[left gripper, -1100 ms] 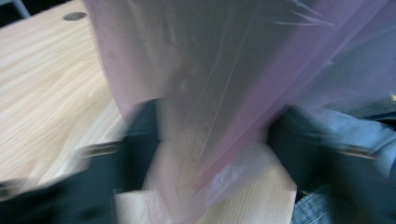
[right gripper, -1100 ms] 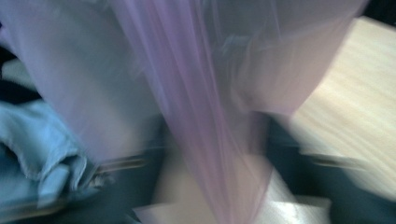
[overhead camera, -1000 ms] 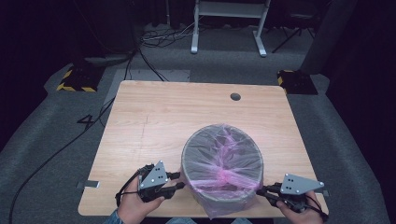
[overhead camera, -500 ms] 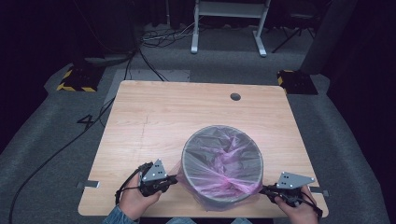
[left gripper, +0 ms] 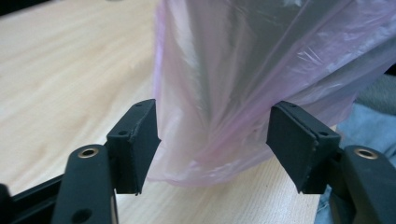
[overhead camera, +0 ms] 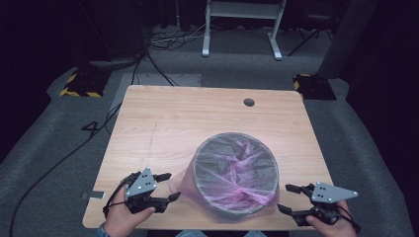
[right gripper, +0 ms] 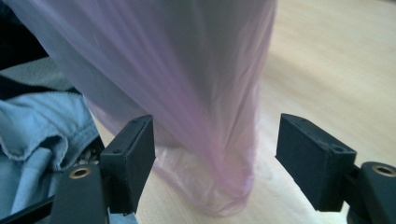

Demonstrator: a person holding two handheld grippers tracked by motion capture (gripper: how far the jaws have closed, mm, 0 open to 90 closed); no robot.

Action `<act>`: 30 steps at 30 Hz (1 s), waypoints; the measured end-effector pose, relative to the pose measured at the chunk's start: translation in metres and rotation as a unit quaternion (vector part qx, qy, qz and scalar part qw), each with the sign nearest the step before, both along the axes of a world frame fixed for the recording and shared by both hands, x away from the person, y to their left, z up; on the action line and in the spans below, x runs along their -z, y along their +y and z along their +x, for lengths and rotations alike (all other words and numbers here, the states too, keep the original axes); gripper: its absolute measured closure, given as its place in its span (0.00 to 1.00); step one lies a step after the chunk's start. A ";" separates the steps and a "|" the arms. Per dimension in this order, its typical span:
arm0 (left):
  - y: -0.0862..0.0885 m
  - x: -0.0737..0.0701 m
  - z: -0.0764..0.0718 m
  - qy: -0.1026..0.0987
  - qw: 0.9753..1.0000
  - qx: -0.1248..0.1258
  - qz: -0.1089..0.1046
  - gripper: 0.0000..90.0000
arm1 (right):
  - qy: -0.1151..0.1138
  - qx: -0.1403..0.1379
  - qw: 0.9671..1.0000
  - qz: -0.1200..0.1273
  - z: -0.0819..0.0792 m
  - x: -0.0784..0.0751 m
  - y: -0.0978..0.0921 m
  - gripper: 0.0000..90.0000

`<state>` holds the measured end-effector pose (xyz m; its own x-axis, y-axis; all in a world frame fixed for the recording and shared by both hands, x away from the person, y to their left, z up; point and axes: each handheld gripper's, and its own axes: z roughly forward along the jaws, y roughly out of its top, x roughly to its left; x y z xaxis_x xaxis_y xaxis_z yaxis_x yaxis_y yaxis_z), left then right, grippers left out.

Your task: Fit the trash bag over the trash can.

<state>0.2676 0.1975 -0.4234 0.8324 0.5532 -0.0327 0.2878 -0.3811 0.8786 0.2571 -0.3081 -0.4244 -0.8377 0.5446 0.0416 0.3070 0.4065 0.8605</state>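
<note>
A round grey bin (overhead camera: 235, 174) lined with a thin pink plastic bag (overhead camera: 247, 190) stands on the wooden table (overhead camera: 197, 123) near its front edge. The bag hangs over the rim and down the sides, with loose folds reaching the tabletop. My left gripper (overhead camera: 168, 186) is just left of the bin, open, its jaws level with the bag's hanging skirt (left gripper: 210, 116). My right gripper (overhead camera: 289, 198) is just right of the bin, also open, with a twisted fold of the bag (right gripper: 210, 140) between and ahead of its jaws. Neither jaw pair is closed on the plastic.
The table has a small round cable hole (overhead camera: 249, 102) at the back right. A piece of tape (overhead camera: 93, 195) sticks out at the front left edge. Beyond the table are floor cables (overhead camera: 163, 44) and a white desk frame (overhead camera: 242, 24). Blue denim (right gripper: 42, 135) lies close below.
The bin has shifted slightly toward the table's front and its bag has slackened inside. Both grippers have moved a little and now sit open at the bag's sides.
</note>
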 end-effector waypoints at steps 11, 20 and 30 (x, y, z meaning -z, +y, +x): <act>-0.018 -0.013 -0.003 -0.019 1.000 0.020 0.007 0.33 | -0.021 -0.016 1.000 0.000 -0.004 -0.013 0.012 0.28; -0.048 -0.002 0.018 -0.012 0.998 0.053 0.008 0.84 | -0.006 -0.048 0.999 -0.004 0.010 -0.004 0.032 0.98; -0.054 0.024 0.028 0.037 0.997 0.045 0.044 1.00 | 0.041 -0.031 0.998 -0.023 0.020 0.027 0.029 0.99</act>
